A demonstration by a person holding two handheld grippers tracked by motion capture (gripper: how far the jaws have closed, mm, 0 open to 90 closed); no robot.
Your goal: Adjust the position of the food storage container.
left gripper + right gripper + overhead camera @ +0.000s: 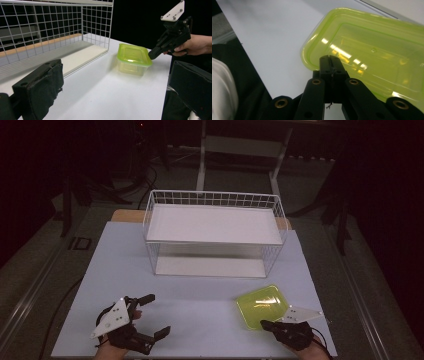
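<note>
Right tongs [264,324]: together at rim of green lidded container [262,306], near bench [200,300] right front corner | left tongs [152,314]: apart, empty | advice: I think grip rim firmly, lift level.

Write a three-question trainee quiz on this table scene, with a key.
1. True or false: the green lidded container stands on the wire rack's upper shelf.
2. Multiple choice: how do the left gripper's jaws stand? A) spread apart with nothing between them B) shut on the container C) shut on the rack
3. Short answer: which part of the container does the right gripper meet?

Key:
1. False. It stands on the table, in front of the rack toward the person's right.
2. A
3. The lid's near rim. Its jaws are closed together there; whether they pinch the rim or only touch it cannot be told.
</note>
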